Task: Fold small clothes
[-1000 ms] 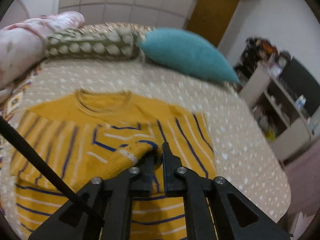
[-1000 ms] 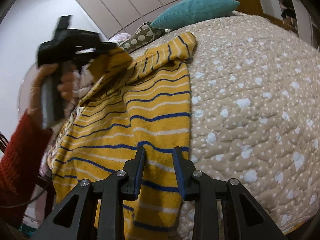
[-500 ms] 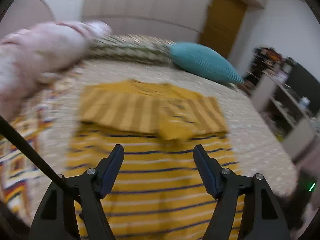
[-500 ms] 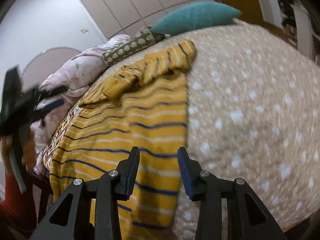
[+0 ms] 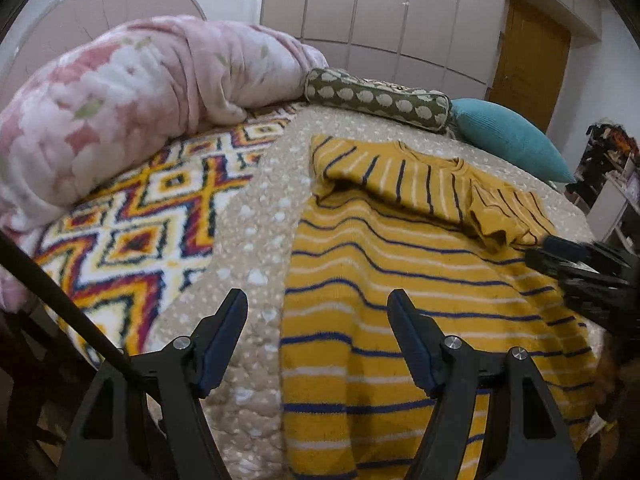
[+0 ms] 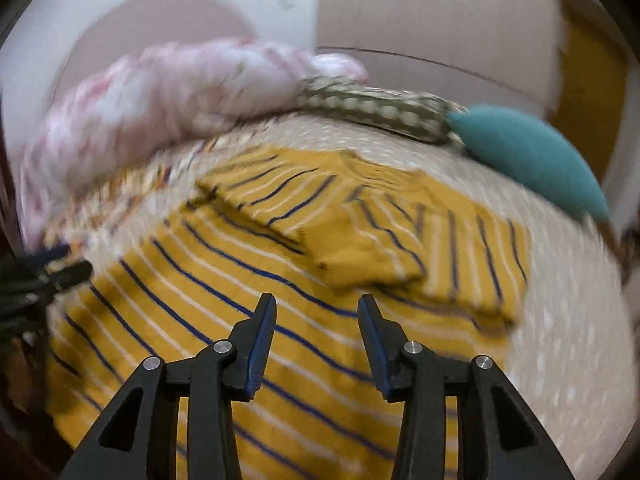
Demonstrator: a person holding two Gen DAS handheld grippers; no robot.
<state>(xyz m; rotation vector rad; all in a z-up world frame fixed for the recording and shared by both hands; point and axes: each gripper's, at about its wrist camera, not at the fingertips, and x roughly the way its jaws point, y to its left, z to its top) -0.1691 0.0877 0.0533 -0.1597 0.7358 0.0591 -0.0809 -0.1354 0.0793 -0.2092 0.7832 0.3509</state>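
Both sleeves of the striped yellow sweater [image 5: 400, 280] lie folded in on the bed [image 5: 256, 216]; body still unfolded; left gripper [image 5: 316, 336] apart, empty; right gripper [image 6: 316, 340] opening, empty

You've got the sweater [image 5: 400, 280] lying flat on the quilt [image 5: 256, 216], both sleeves folded in across its chest. Behind it sit the bolster [image 5: 376, 100] and, to its right, the cushion [image 5: 508, 140]. The blanket [image 5: 120, 100] is piled far left.
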